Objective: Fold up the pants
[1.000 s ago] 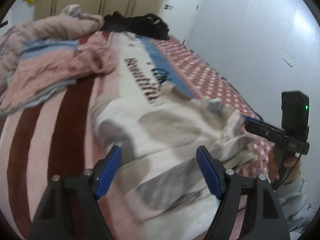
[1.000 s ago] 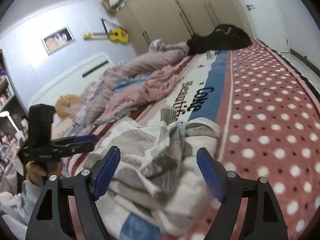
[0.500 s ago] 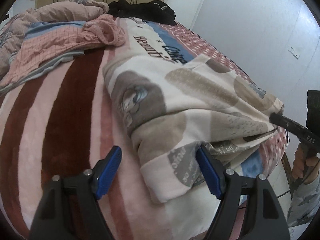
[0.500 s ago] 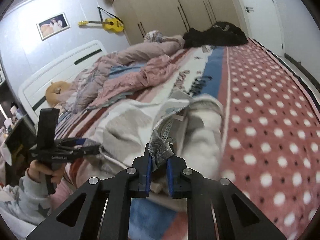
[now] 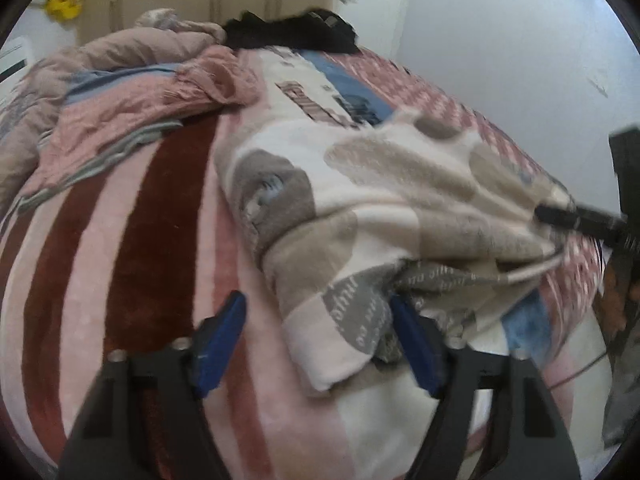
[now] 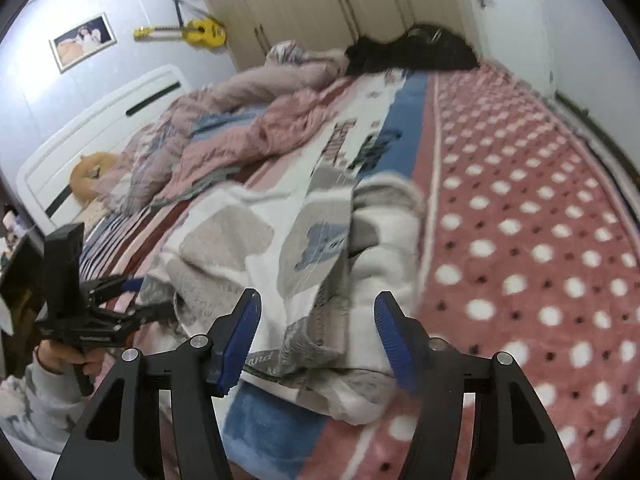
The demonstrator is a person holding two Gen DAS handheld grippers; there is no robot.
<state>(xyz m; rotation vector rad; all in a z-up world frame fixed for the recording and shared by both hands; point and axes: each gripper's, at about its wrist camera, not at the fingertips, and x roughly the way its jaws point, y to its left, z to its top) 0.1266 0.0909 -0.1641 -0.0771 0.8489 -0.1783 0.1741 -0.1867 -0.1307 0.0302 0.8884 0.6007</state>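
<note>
Jaws of both grippers, left [image 5: 318,344] and right [image 6: 316,340], gape over one pants [image 6: 280,248] heap.

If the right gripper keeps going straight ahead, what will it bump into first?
Most likely the fleecy cream pants with grey and beige patches. The open right gripper points at their near edge on the bed, with nothing in between, though blur makes depth uncertain.

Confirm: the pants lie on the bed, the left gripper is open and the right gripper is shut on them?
No. The right gripper is open too, as the right wrist view shows; the pants lie on the bed, left gripper open.
</note>
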